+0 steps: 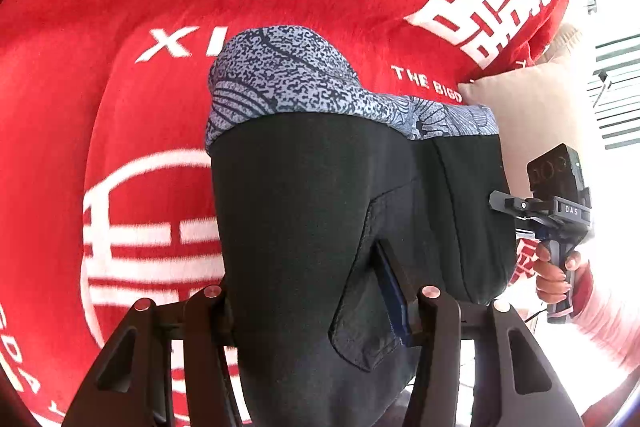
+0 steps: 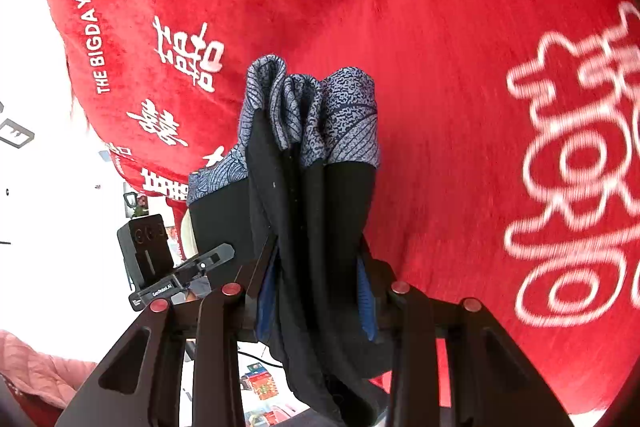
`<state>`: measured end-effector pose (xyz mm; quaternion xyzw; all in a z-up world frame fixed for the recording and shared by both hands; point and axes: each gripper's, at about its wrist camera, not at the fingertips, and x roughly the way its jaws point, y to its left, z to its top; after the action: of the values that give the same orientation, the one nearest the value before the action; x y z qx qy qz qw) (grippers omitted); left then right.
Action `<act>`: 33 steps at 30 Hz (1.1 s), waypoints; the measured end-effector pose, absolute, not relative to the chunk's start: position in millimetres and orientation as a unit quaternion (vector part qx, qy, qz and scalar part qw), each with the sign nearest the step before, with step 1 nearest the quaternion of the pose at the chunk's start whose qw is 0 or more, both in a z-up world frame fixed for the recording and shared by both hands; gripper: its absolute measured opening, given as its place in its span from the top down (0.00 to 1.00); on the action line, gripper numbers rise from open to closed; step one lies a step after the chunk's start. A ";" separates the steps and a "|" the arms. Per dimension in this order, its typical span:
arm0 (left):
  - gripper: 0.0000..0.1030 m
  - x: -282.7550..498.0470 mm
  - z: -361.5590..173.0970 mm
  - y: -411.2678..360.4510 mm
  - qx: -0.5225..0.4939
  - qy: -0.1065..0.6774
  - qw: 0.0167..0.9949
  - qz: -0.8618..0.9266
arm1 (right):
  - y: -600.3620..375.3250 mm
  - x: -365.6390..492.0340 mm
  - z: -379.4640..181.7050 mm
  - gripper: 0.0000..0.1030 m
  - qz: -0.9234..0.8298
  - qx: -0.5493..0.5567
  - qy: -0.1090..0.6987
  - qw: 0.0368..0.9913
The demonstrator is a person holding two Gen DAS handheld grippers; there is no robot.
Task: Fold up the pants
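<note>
The left gripper (image 1: 320, 303) is clamped on a thick bunch of the pants (image 1: 304, 211); dark cloth fills the gap between its fingers, with a patch pocket lying against the right-hand finger. The right gripper (image 2: 316, 291) is likewise pinched on gathered folds of the same garment, the fabric pleated between its blue pads. Both hold the waist end, so the pants hang between the two tools above the red blanket (image 1: 100, 27) with white lettering that covers the surface below. The black body of the garment runs away from the fingers toward blue-grey patterned cuffs (image 2: 316, 115), which appear to trail on or just above the blanket; contact cannot be confirmed. A person's hand (image 1: 556, 271) grips the handle of the right gripper at the edge of the left wrist view. The cloth reads as soft, light and limp: it drapes and bunches freely and will not keep a shape unsupported. It is not fragile, and the pads appear to seat well on it. A hold at the two waistband corners, kept apart under light tension, should keep the legs flat and aligned for laying down.
</note>
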<state>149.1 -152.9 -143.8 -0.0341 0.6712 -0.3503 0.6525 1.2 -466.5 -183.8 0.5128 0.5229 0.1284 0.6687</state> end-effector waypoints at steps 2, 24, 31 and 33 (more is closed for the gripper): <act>0.48 143.3 -146.3 -148.5 -0.034 0.672 0.653 -0.348 | -458.7 -7.0 -186.5 0.64 0.126 0.514 0.524 0.667; 0.05 126.1 -185.5 -130.8 0.030 0.657 0.709 -0.255 | -439.2 -15.5 -197.6 0.42 0.043 0.445 0.566 0.692; 0.05 116.1 -160.8 -116.9 0.074 0.647 0.737 -0.182 | -431.1 -28.7 -154.8 0.24 -0.042 0.376 0.600 0.705; 0.05 109.2 -149.8 -115.8 0.093 0.640 0.743 -0.173 | -425.3 -34.2 -144.7 0.22 -0.072 0.351 0.611 0.706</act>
<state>109.2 -115.8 -149.8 0.0932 0.6404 -0.1728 0.7425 -34.2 -425.3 -144.7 0.3514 0.6111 -0.0723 0.7056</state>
